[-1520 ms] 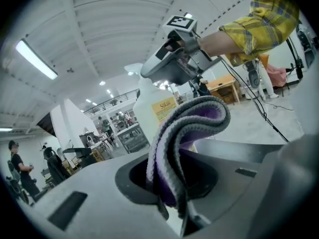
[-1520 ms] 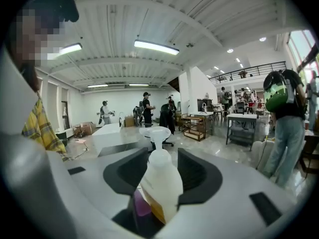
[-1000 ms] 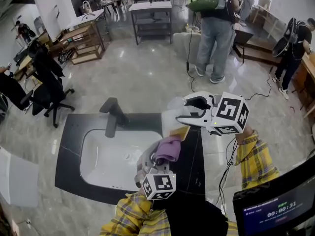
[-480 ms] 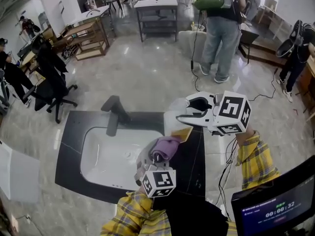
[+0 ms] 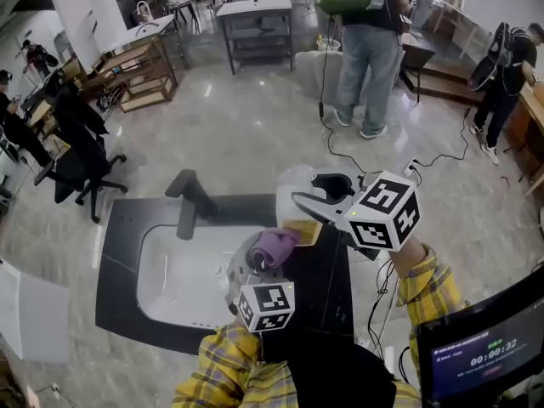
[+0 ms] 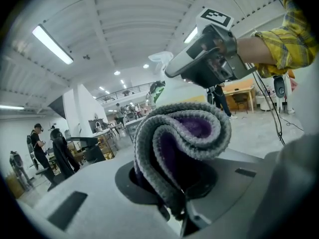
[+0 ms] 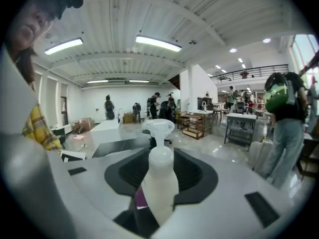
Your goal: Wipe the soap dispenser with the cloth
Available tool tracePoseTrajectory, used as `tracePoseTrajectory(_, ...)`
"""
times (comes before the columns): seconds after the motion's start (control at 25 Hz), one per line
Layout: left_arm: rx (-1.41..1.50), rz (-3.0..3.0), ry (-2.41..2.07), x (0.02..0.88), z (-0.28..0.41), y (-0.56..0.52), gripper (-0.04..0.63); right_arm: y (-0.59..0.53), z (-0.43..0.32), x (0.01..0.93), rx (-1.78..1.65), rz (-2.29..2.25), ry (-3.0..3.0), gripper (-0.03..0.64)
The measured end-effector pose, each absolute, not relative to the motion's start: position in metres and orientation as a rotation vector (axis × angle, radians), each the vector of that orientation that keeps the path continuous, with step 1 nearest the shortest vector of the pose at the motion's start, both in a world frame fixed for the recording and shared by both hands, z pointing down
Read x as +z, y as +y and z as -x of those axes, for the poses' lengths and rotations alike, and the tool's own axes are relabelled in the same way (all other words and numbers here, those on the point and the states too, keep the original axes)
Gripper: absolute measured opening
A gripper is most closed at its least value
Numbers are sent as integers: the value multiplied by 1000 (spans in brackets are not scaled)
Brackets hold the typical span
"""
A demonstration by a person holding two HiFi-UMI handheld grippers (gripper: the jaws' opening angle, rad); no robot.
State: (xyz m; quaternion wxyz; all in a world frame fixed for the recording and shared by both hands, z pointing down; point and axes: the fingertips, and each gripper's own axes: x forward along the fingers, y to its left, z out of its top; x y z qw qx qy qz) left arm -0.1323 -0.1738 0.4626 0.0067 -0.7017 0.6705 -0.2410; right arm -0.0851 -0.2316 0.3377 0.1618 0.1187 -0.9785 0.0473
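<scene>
So that its sides can be reached, the soap dispenser [image 7: 160,180] is clamped by the right gripper [image 5: 316,204], whose jaws have just been closing on it, over the countertop's [image 5: 119,228] back right corner. The cloth [image 5: 274,246] is pinched by the left gripper [image 5: 259,263] just beside it.

Floor [image 5: 255,134]: glossy grey stone-look tiles across the middle of the head view, catching reflections.

Black counter [image 5: 119,228] at lower left, with a white basin [image 5: 170,279] set into it and a black tap [image 5: 189,204] at the basin's far edge.

Black office chair [image 5: 81,155] at the left edge. Wooden shelving unit [image 5: 144,70] at upper left, near a white pillar [image 5: 81,2]. Grey metal table [image 5: 255,24] with a lower shelf at top centre.

Black cables [image 5: 353,155] trail over the tiles right of centre. Dark screen [image 5: 480,351] at lower right.

Right gripper view: white ribbed ceiling [image 7: 124,14] with lit strip lights [image 7: 157,43]. Railed upper gallery [image 7: 249,72] at right, and a window [image 7: 305,51] at the right edge.
</scene>
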Motion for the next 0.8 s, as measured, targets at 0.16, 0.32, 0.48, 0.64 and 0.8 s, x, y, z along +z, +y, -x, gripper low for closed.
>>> tracePoseTrajectory(0.16,-745,2198,2098,461,134,-173,72,-235,80,340,232,-593,-2770,143)
tracePoseTrajectory(0.32,-709,2221,2095,460,132,-173,72,-240,78,341,277,-827,-2716,143)
tracePoseTrajectory(0.48,-689,2228,2075,457,128,-177,72,-247,74,343,331,-1070,-2691,143)
tracePoseTrajectory(0.64,-676,2237,2072,452,125,-171,72,-241,73,337,252,-1078,-2705,144)
tracePoseTrajectory(0.8,-644,2275,2013,446,115,-162,72,-229,70,310,-75,-806,-2832,152)
